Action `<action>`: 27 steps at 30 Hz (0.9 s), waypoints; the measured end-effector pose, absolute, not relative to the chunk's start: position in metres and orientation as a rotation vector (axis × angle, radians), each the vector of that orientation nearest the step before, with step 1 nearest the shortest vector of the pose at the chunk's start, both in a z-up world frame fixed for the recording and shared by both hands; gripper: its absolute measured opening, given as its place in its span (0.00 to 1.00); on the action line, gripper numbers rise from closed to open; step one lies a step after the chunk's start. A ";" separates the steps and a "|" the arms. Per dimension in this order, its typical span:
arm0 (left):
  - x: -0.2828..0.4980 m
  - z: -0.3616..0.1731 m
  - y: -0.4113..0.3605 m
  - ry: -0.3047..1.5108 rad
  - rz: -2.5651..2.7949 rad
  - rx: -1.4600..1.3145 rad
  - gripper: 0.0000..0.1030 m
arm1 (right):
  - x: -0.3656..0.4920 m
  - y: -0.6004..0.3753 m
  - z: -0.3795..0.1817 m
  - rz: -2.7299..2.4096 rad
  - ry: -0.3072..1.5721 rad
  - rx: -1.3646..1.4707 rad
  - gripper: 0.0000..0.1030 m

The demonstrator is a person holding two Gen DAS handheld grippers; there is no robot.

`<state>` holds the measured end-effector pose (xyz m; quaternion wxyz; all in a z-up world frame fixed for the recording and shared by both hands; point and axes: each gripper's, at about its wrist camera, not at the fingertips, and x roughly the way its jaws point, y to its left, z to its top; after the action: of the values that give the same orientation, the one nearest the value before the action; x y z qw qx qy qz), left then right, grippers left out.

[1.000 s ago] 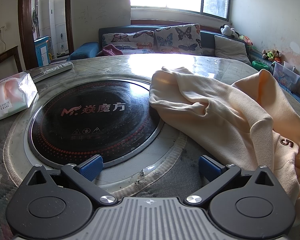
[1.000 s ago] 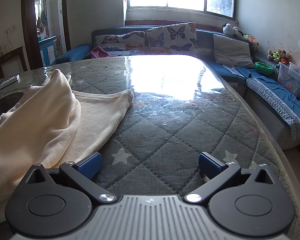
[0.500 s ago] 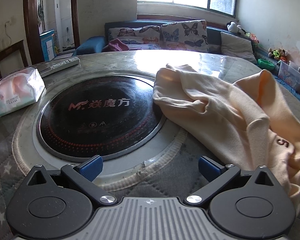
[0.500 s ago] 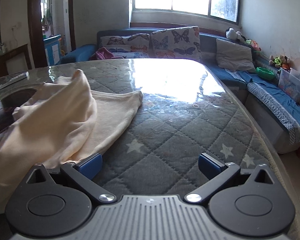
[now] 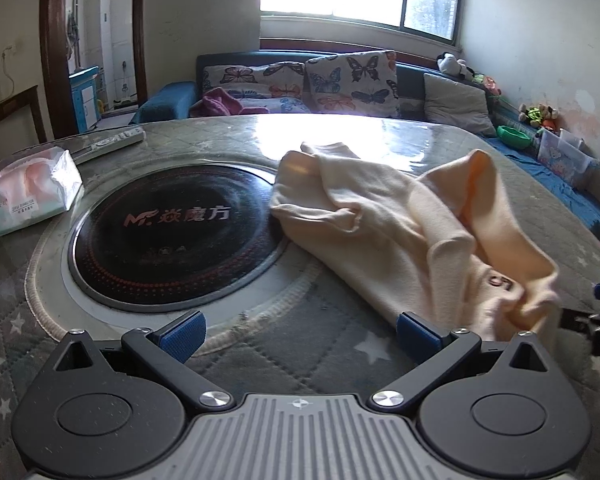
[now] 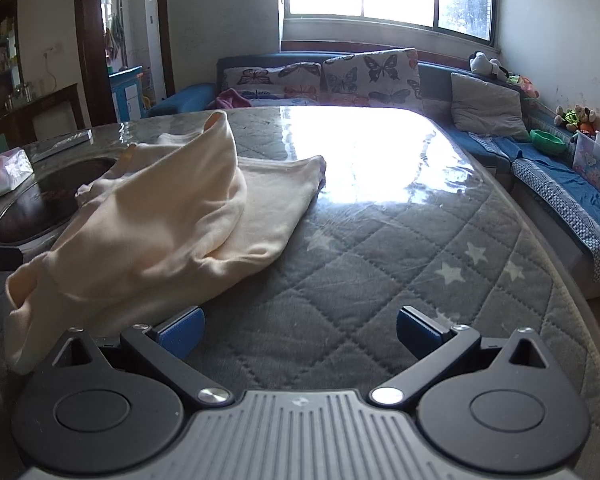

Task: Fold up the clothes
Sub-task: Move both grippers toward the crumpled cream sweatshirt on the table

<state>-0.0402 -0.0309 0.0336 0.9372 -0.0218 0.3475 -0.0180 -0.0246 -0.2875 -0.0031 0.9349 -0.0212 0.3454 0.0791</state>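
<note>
A cream garment [image 5: 412, 232] lies crumpled on the quilted grey table cover, with a small dark mark near its lower right fold. In the right wrist view the same cream garment [image 6: 172, 224] fills the left half and rises to a peak. My left gripper [image 5: 298, 330] is open over bare quilt, and its right blue pad touches the garment's near edge. My right gripper [image 6: 298, 330] is open too, its left pad at the garment's hem, nothing between the fingers. The right gripper's tip shows at the right edge of the left wrist view.
A round black cooktop [image 5: 168, 236] with red lettering is set into the table [image 6: 400, 264], partly under the garment. A tissue pack [image 5: 32, 190] and a remote [image 5: 112, 140] lie at the far left. A sofa [image 5: 340, 80] with butterfly cushions stands beyond the table.
Both grippers have drawn back towards the near side, so more of the table and garment shows. The garment lies as before. Both stay open.
</note>
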 end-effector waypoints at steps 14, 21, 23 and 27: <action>-0.046 0.043 -0.057 0.708 -0.116 -0.047 1.00 | -0.032 -0.287 -0.008 0.157 0.717 -0.039 1.00; -0.042 0.043 -0.059 0.732 -0.123 -0.055 1.00 | -0.030 -0.285 -0.008 0.142 0.722 -0.033 1.00; -0.041 0.043 -0.060 0.738 -0.122 -0.054 1.00 | -0.031 -0.285 -0.008 0.142 0.717 -0.035 1.00; -0.040 0.043 -0.061 0.747 -0.117 -0.045 1.00 | -0.031 -0.284 -0.007 0.136 0.711 -0.028 1.00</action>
<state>-0.0398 -0.0614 0.0427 0.9292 -0.0219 0.3645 -0.0569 -0.0309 -0.2836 -0.0075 0.9351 -0.0137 0.3478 0.0664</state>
